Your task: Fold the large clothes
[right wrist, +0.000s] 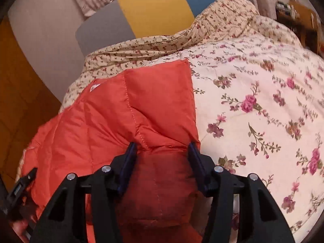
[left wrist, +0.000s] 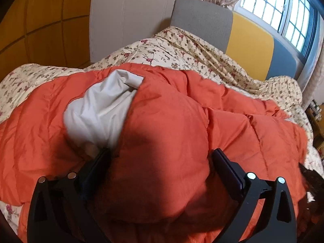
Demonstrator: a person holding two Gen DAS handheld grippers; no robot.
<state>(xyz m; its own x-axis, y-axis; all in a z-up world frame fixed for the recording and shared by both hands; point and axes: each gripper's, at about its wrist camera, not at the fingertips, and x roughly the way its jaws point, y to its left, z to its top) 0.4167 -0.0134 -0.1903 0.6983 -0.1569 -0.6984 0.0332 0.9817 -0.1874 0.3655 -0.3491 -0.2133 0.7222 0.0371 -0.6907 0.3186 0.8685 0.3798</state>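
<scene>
The orange puffer jacket (left wrist: 172,121) lies spread across the bed (right wrist: 263,101), over the floral quilt, with its bulk toward the foot edge and its far end reaching toward the headboard (left wrist: 202,18). A pale grey lining (left wrist: 101,111) shows where one part is turned back. It looks light, soft and springy: quilted, padded panels that will squash under a grip and puff back out, with a smooth shell that is probably slippery. A thin pinch is likely to slide off, so a deep bite on a seam or hem seems the better hold.

The left gripper (left wrist: 162,158) straddles a fat orange bulge, its jaws set wide and pressing both sides of the padding. The right gripper (right wrist: 162,149) has a stitched fold bunched between its jaws, near the jacket's right-hand edge; whether the pads truly clamp it I cannot tell.
</scene>
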